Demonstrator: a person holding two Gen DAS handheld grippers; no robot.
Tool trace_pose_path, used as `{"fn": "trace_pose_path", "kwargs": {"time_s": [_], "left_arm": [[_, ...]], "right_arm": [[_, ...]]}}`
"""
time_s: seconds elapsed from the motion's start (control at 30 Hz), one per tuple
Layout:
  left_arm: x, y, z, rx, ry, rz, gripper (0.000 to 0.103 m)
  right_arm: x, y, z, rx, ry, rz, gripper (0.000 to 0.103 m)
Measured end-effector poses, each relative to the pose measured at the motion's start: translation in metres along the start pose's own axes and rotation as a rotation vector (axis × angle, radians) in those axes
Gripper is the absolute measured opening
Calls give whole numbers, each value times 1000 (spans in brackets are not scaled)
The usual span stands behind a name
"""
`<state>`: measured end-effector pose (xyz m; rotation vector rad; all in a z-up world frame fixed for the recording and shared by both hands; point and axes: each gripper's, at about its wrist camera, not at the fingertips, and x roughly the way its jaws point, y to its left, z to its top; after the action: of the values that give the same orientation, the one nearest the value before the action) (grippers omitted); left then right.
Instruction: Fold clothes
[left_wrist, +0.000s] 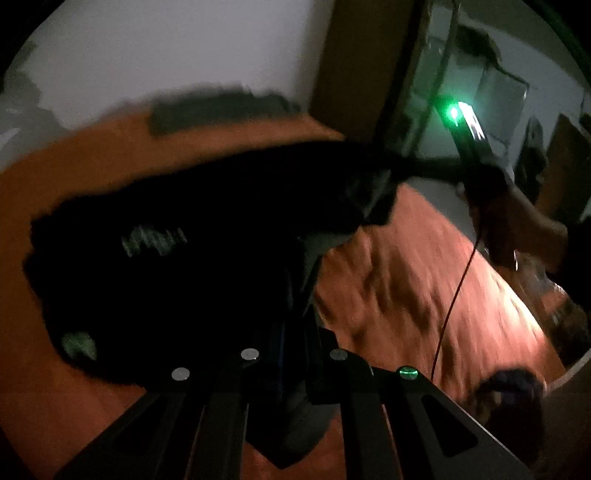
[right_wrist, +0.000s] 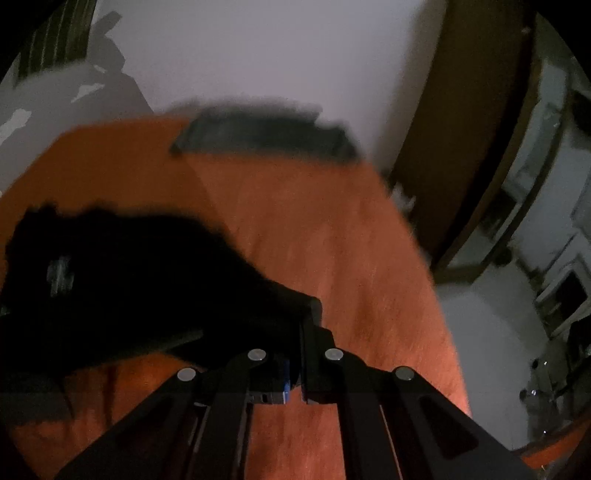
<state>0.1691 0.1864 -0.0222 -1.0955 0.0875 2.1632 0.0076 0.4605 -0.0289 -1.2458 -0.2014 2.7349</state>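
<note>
Our left gripper (left_wrist: 295, 310) is pinched nearly closed on the near edge of the black garment (left_wrist: 155, 266), and our right gripper (right_wrist: 301, 332) is clamped tight on another corner of it (right_wrist: 122, 280). The orange bed (right_wrist: 314, 236) fills most of both views, with a dark folded pile (right_wrist: 266, 136) at its far edge by the wall. The garment lies spread on the bed, ahead and to the left of both grippers, its long axis running roughly from the left gripper across to the right one, which shows in the left view at upper right with a green light (left_wrist: 452, 112). We judge the cloth is stretched between the two grips, so the fold turns on carrying both held edges together over the body of the garment, leftward and away. Blur hides the small print (left_wrist: 153, 240) on the cloth, so we cannot tell which side faces up
</note>
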Motion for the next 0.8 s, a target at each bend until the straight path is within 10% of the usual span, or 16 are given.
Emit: {"fn": "trace_pose_path", "kwargs": {"time_s": [0.17,0.47,0.63,0.8], "left_arm": [[16,16,-8,-80,70,-76,17],[-52,77,-7,-241,-162,13,49],[-49,117,-18,-349,-85,164,49],[-24,142,-33,-458,36,131,49]], "right_arm": [[28,-5,-29,75,148,154,5],[-7,28,0,-30,-31,217,52],[-4,75,9,-40,-21,376,53],[-16,123,18,-108,-25,462,53]]}}
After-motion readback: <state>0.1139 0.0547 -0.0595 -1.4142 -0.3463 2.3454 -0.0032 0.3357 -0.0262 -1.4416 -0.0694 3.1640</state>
